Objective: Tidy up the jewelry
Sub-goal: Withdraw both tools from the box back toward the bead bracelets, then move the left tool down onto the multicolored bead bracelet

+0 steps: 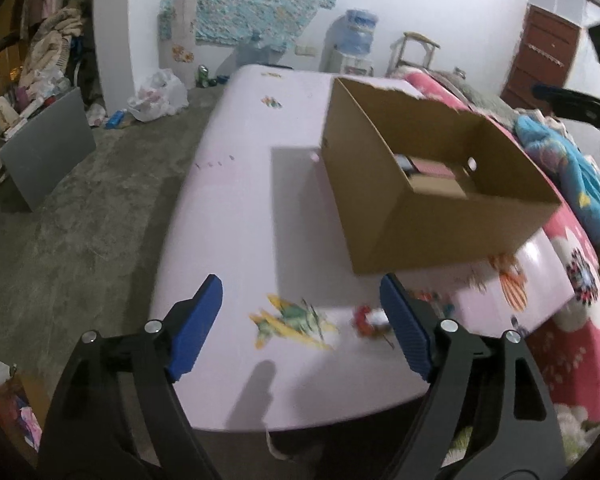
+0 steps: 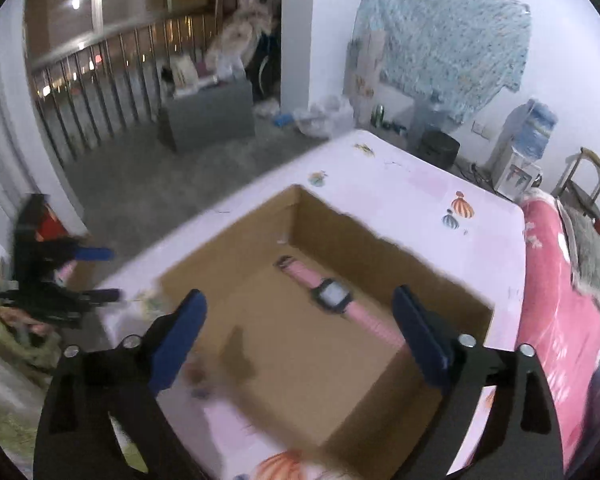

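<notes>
Both fingers (image 2: 420, 332) spread empty; pink watch (image 2: 336, 300) lies diagonally in box (image 2: 380, 240).

No legible text, label, brand, number or sign appears in either view. The printed motifs on the pale pink tabletop (image 1: 236, 184) are pictures only, striped balloon shapes and a yellow-green figure, with no lettering. The plain brown cardboard box (image 1: 440, 232) carries no print on its visible walls. The square face of the pink-strapped wristwatch (image 2: 332, 294) lying inside the box is too blurred to read. The water dispenser's blue bottle (image 1: 358, 34) shows no readable label.
</notes>
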Available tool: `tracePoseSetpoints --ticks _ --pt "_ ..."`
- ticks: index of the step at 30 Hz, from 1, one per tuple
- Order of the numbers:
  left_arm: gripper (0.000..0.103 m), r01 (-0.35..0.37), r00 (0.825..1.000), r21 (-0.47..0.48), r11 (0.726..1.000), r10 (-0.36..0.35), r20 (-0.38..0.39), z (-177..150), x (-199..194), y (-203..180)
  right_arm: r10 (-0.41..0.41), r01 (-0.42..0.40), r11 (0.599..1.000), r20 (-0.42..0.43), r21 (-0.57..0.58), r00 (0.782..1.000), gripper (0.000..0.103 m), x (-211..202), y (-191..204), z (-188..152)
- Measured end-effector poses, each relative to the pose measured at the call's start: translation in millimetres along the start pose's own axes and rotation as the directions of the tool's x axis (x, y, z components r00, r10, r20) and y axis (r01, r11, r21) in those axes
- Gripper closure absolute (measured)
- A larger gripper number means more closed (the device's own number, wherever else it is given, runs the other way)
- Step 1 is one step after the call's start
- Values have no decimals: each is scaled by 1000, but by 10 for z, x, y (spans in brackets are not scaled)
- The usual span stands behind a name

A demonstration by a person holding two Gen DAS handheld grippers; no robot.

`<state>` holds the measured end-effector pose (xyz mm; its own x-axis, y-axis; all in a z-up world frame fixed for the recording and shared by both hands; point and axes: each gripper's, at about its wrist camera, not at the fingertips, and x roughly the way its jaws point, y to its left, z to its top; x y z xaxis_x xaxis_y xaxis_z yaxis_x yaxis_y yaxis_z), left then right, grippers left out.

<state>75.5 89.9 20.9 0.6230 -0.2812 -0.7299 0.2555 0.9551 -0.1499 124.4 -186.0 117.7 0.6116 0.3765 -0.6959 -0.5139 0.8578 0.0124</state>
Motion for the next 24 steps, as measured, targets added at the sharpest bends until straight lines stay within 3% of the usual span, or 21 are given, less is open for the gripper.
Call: tracePoseSetpoints --ticks 4,8,12,15,19,24 --pt "21 34 997 48 998 -31 -69 -207 126 -175 20 -14 992 -45 124 999 7 232 317 -530" --pt "20 16 991 92 996 -3 -135 -378 319 -306 71 -14 940 -155 342 985 7 752 423 -1112" --pt "19 -13 981 148 989 42 -191 -481 503 -382 26 99 878 -253 468 967 7 1037 530 -1524" --pt "15 -39 976 193 980 79 -205 -512 565 -424 -43 165 881 -273 444 961 7 1096 639 -1638" --pt "10 -45 976 188 981 83 -199 -514 588 -404 -186 301 899 -345 317 920 7 1247 789 -1609" --pt "8 -44 979 180 983 79 -191 -538 585 -383 -226 337 896 -356 289 907 7 1340 882 -1625"
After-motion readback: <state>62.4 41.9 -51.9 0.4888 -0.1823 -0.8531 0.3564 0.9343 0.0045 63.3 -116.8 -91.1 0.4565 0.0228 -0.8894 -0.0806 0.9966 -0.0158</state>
